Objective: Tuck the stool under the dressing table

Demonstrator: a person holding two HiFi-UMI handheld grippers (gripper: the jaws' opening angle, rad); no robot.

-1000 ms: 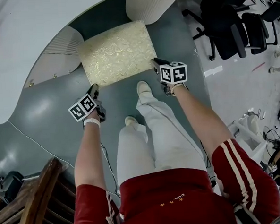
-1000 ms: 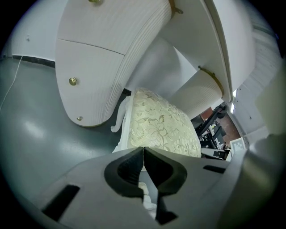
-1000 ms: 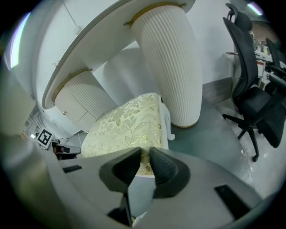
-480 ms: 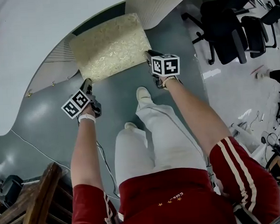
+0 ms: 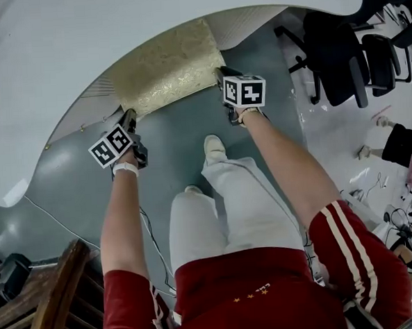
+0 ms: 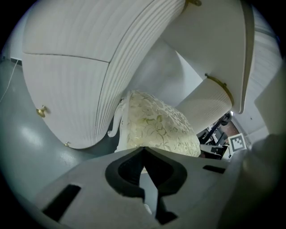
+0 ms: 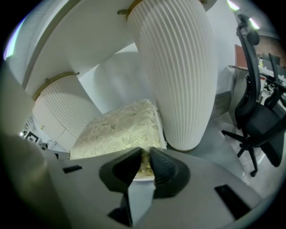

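stool (image 5: 165, 65) slid further under white dressing table (image 5: 81, 57); grey floor (image 5: 170, 152), office chairs (image 5: 338, 48).

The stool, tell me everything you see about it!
The stool has a cream-gold leafy-patterned cushion on a white curvy-legged frame. It stands on the grey floor, partly under the white dressing table, between ribbed pedestals. The right gripper pinches its near edge; the shut left gripper meets the other corner.

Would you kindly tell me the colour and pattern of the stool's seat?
The seat is cream-gold with a leafy pattern, clearest in the right gripper view.
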